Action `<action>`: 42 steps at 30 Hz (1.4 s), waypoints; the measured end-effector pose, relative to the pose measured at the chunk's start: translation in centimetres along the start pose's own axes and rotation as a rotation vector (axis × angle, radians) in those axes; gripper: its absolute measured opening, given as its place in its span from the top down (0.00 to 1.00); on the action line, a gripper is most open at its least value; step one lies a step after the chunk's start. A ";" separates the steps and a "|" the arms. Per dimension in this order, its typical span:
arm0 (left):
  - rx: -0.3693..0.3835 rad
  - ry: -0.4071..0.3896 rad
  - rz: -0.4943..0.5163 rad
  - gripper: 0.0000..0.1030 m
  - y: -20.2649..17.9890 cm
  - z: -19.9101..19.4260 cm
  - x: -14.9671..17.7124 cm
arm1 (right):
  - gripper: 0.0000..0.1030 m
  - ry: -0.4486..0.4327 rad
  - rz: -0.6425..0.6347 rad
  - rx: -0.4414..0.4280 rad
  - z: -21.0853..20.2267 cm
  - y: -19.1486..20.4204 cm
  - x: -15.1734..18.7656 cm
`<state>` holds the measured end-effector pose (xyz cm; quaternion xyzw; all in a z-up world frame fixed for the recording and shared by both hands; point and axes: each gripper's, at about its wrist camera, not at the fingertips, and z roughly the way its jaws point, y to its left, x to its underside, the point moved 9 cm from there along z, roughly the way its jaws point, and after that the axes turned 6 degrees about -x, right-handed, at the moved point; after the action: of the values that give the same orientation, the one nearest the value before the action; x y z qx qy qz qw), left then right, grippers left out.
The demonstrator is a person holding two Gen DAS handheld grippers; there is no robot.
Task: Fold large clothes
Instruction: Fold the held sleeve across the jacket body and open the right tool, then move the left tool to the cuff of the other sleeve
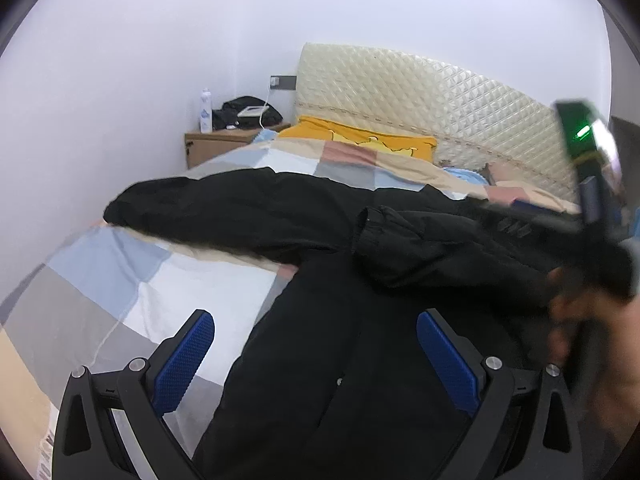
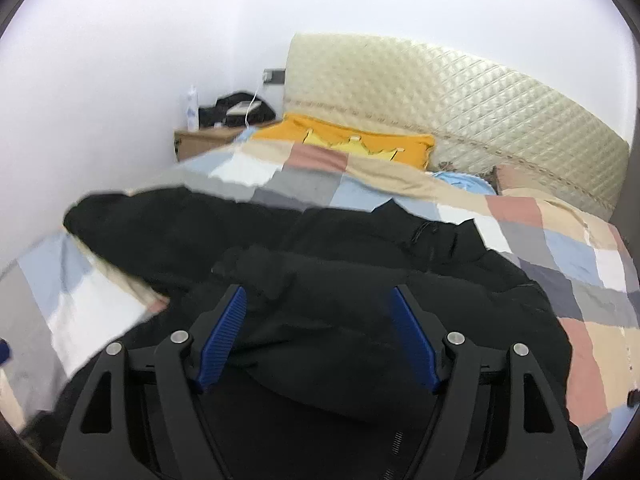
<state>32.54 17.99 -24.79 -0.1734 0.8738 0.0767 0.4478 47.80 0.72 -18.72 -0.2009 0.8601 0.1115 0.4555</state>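
Note:
A large black jacket [image 1: 320,320] lies spread on a checked bedspread [image 1: 120,280]. One sleeve [image 1: 224,204] stretches out to the left; the other sleeve [image 1: 424,248] lies folded across the body. My left gripper [image 1: 316,320] is open and empty, above the jacket's lower left part. The right gripper's body shows blurred at the right edge of the left wrist view. In the right wrist view the jacket [image 2: 320,272] fills the foreground, and my right gripper [image 2: 318,294] is open and empty over the folded sleeve [image 2: 256,260].
A quilted cream headboard [image 1: 420,96] stands at the far end of the bed. A yellow pillow [image 1: 360,138] lies below it. A wooden nightstand [image 1: 216,144] at the far left holds a bottle [image 1: 205,110] and dark items. White walls enclose the bed's left side.

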 end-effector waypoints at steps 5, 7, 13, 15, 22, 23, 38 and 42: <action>0.000 -0.012 0.018 0.01 -0.6 -0.6 -0.3 | 0.28 -0.059 0.076 0.002 -4.1 -1.8 -0.9; -0.001 -0.027 0.034 0.01 -0.9 -1.3 -0.5 | 0.28 -0.082 0.102 0.006 -5.6 -2.8 -1.1; 0.021 -0.036 0.049 0.01 -1.8 -2.6 -0.6 | 0.28 -0.145 0.114 0.047 -10.8 -5.0 -1.5; 0.047 -0.022 0.031 0.01 -1.9 -2.9 -0.7 | 0.28 -0.166 0.126 0.052 -12.5 -5.7 -1.5; 0.122 -0.015 -0.010 0.01 -2.2 -5.2 -1.1 | 0.28 -0.210 0.159 0.087 -18.0 -7.9 -0.5; 0.123 -0.020 -0.006 0.01 -2.4 -5.3 -1.1 | 0.28 -0.218 0.160 0.087 -18.6 -8.2 -0.2; 0.129 -0.058 0.095 0.01 -5.8 -6.6 -0.3 | 0.27 -0.149 0.213 0.068 -21.4 -10.1 8.1; 0.129 -0.051 0.111 0.01 -6.3 -6.6 0.0 | 0.27 -0.116 0.213 0.036 -21.6 -9.2 9.5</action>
<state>29.93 10.27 -20.79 -0.0937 0.8734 0.0493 0.4753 31.18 -17.97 -14.51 -0.0934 0.8507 0.1553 0.4934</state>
